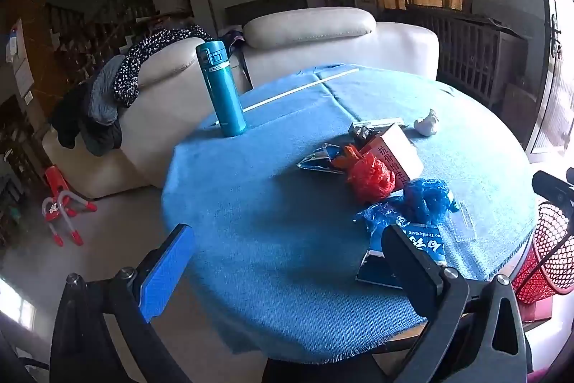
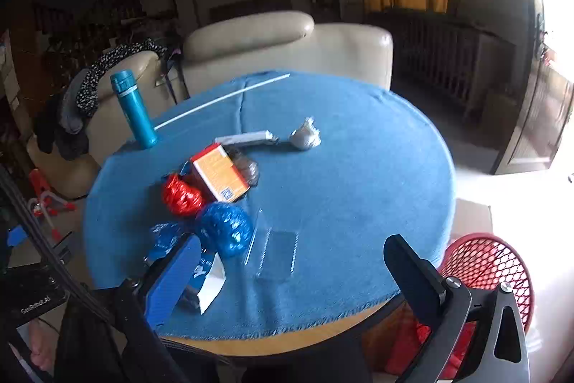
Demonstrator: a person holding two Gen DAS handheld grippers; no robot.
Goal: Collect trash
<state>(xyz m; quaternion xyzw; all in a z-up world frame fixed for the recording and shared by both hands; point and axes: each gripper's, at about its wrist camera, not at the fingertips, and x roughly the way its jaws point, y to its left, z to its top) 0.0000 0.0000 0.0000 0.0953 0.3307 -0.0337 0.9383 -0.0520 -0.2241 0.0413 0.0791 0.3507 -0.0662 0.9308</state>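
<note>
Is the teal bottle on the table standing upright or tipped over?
Upright. The teal bottle stands on its base near the table's far left edge, cap on top, in both wrist views, apart from the trash pile.

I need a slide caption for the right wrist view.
Open right hand-held gripper above blue-clothed table strewn with trash; red basket alongside.

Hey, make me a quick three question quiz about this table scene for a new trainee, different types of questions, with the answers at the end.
1. True or false: the left gripper is shut on the red bag.
2. What stands upright near the table's far left edge?
3. Where is the red mesh basket? A on the table, B below the table's right edge, C on the sofa.

Key: 1 false, both the left and the right gripper are open and empty. 2 the teal bottle. 3 B.
</note>
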